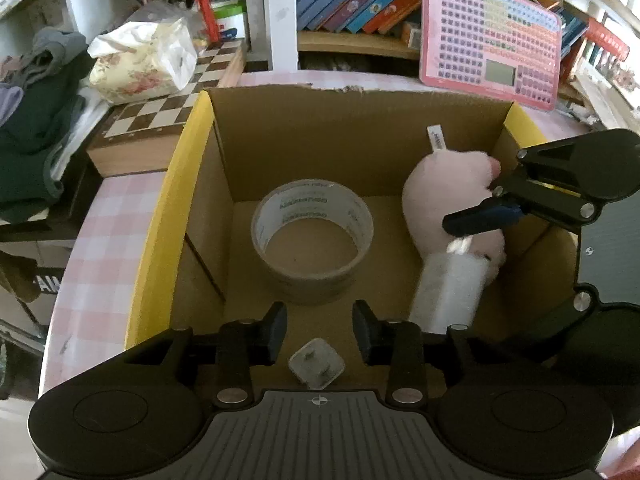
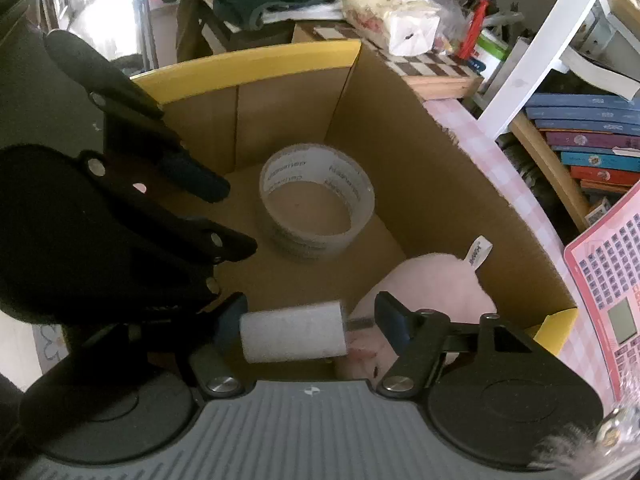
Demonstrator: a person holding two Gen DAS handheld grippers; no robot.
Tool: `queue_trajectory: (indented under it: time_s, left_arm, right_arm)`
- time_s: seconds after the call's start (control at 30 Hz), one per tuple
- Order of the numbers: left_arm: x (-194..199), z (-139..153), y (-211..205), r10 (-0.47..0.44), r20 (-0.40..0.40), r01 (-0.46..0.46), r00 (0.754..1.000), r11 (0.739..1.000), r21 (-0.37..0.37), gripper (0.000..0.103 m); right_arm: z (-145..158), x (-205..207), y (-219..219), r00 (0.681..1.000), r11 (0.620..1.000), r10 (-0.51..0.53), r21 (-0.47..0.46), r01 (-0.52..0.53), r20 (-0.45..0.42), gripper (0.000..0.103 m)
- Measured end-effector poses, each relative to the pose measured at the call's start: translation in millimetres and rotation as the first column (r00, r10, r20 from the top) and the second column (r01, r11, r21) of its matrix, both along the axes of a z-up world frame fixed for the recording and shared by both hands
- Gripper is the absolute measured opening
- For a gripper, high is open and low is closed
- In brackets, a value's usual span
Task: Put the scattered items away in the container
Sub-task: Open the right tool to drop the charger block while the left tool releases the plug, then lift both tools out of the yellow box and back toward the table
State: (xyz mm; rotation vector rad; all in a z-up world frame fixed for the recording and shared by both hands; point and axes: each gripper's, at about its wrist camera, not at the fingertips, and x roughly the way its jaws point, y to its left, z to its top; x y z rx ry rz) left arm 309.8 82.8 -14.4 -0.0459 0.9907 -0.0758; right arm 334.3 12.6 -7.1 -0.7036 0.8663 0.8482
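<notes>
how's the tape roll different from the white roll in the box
The tape roll is a wide, short ring lying flat, its hollow core facing up; the white roll is a narrower, longer cylinder, tipped on its side. The tape roll is tan with printed lettering; the white roll is plain. The tape roll sits alone mid-floor; the white roll leans on the pink plush toy, between the open right tongs. Both are inside the cardboard box.

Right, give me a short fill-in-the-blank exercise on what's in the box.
The brown roll of packing tape lies inside the ____ box.
The white foam roller leans on a ____ plush toy.
The left gripper hangs above a white ____.

Missing: cardboard; pink; plug
</notes>
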Motion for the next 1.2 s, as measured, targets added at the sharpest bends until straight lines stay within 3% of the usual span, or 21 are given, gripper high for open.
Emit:
queue_trajectory:
  time_s: [0.2,0.27,0.37,0.5,0.63,0.9,1.2]
  left_arm:
    - [-12.7,21.8,1.3,-0.003,0.084,0.003,0.996,1.0,0.0,0.048]
    - [-18.9,30.4,3.7,0.007,0.124,-0.006,0.992,1.0,-0.003,0.059]
    - [-29.7,43.1,10.1,0.026,0.179,-0.019,0.983,0.999,-0.039,0.066]
    - [-46.5,58.5,16.2,0.045,0.239,-0.027,0.97,0.996,-0.08,0.069]
    - [-69.4,72.5,20.4,0.064,0.298,-0.035,0.952,0.994,-0.101,0.078]
    - [-127.1,87.2,22.9,0.062,0.358,-0.023,0.932,0.993,-0.113,0.081]
    - [-191.9,78.0,20.7,0.037,0.348,-0.006,0.937,0.996,-0.092,0.082]
  right_arm:
    - [18.1,-6.6,-6.7,0.999,0.998,-0.03,0.047,0.029,0.027,0.074]
    - [27.4,-9.4,-11.9,0.998,0.996,-0.052,0.076,0.049,0.036,0.077]
    - [42.9,-15.4,-21.1,0.994,0.987,-0.098,0.134,0.089,0.056,0.08]
    - [63.7,-31.2,-34.1,0.978,0.965,-0.178,0.214,0.153,0.105,0.08]
    - [80.4,-59.2,-48.5,0.95,0.92,-0.279,0.324,0.222,0.142,0.081]
    - [91.8,-121.2,-63.3,0.914,0.866,-0.373,0.415,0.28,0.162,0.082]
    - [78.0,-192.1,-78.1,0.881,0.832,-0.452,0.422,0.36,0.139,0.082]
